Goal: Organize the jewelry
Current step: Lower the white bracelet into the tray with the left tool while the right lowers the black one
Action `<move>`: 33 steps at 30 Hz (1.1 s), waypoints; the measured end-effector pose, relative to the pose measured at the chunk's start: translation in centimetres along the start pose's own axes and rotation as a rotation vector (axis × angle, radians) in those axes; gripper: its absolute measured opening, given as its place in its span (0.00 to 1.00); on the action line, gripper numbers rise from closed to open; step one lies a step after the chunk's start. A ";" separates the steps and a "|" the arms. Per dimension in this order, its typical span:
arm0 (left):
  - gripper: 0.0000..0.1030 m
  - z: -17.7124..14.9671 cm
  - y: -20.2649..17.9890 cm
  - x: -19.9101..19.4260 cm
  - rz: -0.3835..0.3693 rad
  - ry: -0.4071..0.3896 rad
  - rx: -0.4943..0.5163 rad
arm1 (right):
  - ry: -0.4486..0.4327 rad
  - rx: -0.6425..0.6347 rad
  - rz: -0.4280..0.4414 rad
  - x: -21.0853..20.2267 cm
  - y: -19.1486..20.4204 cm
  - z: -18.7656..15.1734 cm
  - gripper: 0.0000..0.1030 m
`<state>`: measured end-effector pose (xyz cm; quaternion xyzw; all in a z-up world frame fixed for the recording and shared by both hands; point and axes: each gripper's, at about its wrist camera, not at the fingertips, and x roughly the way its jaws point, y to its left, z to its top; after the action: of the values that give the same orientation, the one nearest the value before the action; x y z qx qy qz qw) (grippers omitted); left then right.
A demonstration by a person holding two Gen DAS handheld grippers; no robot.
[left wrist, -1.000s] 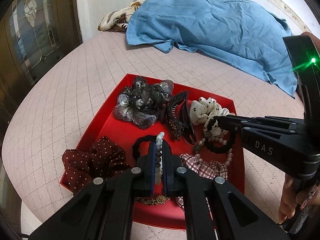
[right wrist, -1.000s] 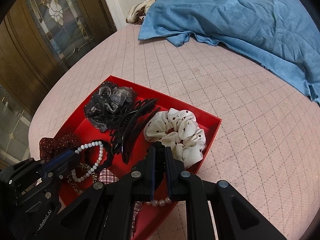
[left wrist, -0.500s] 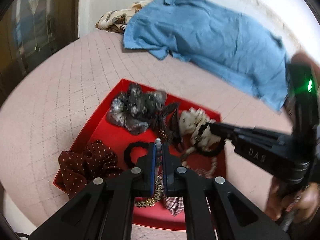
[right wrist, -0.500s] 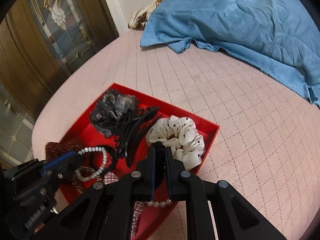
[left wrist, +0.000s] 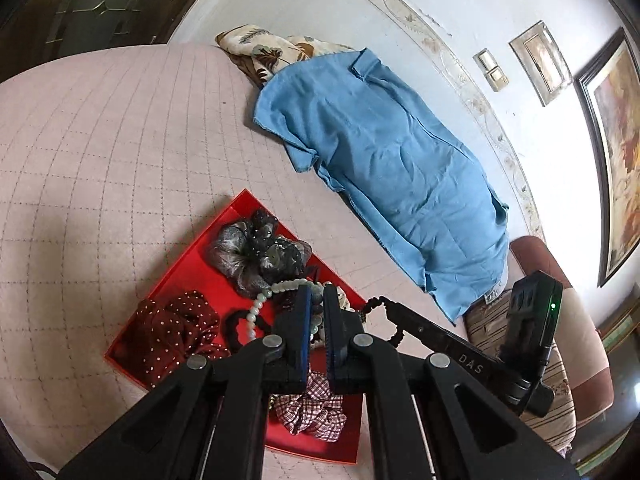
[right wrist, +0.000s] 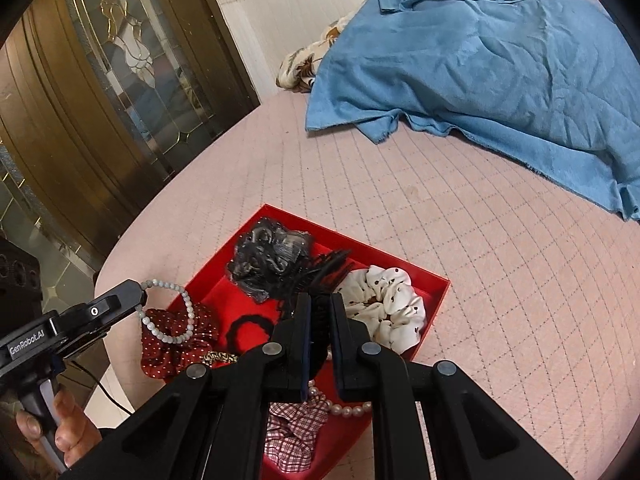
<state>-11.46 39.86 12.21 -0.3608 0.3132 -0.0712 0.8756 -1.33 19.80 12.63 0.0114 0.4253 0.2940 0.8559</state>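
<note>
Jewelry and hair pieces fill the red tray (right wrist: pixel 434 304) on the pink quilted bed (right wrist: pixel 500 280), just below and ahead of both tongs. Left tongs (left wrist: pixel 316 312) are clamped tight on a pale bead bracelet (left wrist: pixel 260 304), which loops out to their left, clear of the tray; the pinched part is hidden between the pads. Right tongs (right wrist: pixel 319 316) are closed on a black bead bracelet (left wrist: pixel 382 302), mostly hidden inside the jaws in their own view. A pearl strand (right wrist: pixel 348 410) shows beneath them; whether it is held too I cannot tell. Beyond the right tongs lies a white scrunchie (right wrist: pixel 384 304), left of them a dark red one (right wrist: pixel 176 340). A checked scrunchie (right wrist: pixel 294 432) is half hidden under them.
</note>
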 end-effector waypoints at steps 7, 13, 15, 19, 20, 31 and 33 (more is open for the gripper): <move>0.05 0.2 -0.5 0.3 0.068 -0.016 0.041 | 0.006 0.003 -0.001 0.1 0.1 -0.2 0.10; 0.05 0.7 -1.6 2.1 0.254 -0.040 0.158 | 0.025 -0.014 -0.018 1.0 0.4 -1.0 0.10; 0.05 0.8 -1.7 3.0 0.320 -0.048 0.194 | 0.034 -0.025 -0.029 1.4 0.6 -1.4 0.10; 0.05 1.3 -1.0 5.2 0.376 -0.026 0.178 | 0.059 -0.024 -0.038 2.4 0.5 -2.2 0.10; 0.05 1.4 -0.8 5.7 0.381 -0.017 0.169 | 0.064 -0.020 -0.038 2.6 0.4 -2.3 0.10; 0.05 1.4 0.2 7.6 0.457 0.018 0.167 | 0.074 0.028 -0.057 4.6 -0.5 -1.4 0.10; 0.05 1.4 0.3 7.6 0.461 0.023 0.167 | 0.092 0.036 -0.066 5.4 -1.0 -1.5 0.10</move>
<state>-4.59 38.23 8.94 -0.2054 0.3902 0.1010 0.8918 0.57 21.43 7.55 -0.0007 0.4698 0.2581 0.8442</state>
